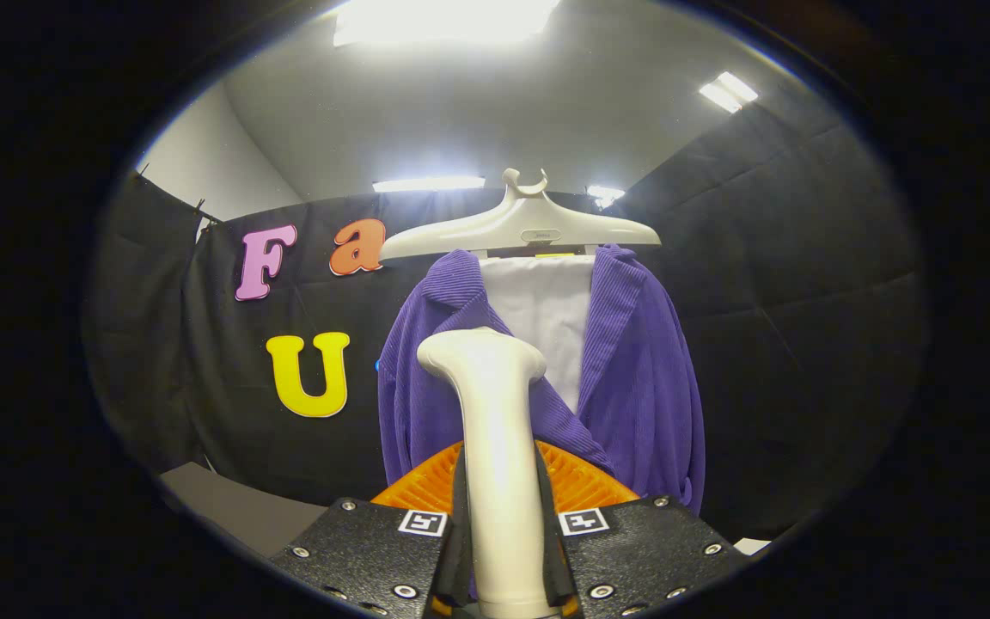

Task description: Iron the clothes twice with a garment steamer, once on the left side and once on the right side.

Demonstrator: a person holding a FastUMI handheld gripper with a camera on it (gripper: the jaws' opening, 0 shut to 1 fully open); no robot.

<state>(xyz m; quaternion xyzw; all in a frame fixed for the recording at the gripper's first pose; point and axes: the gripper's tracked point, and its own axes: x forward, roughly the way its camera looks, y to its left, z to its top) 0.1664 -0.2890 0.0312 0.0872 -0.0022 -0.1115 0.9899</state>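
Item: tool, both fingers pressed against the pale handle of the garment steamer, which stands upright between them; head of the steamer rises just ahead of the fingers, level with the chest of the garment

Item: purple ribbed jacket, hung on a pale hanger, front open, lapels folded out, a white panel showing between them; hangs directly beyond the steamer, against the booth's dark cloth wall

Item: orange ribbed part, low behind the steamer handle, just above the fingers; what it belongs to cannot be told

Item: grey worktop, a corner of it low beside the garment

Step in hand, as judged: steamer gripped and raised before the jacket, head near the lapel on the side by the coloured letters; contact with the cloth cannot be told

Next move calls for: head laid flat to one front panel, a steady vertical pass, then the same on the other panel, grip held firm throughout
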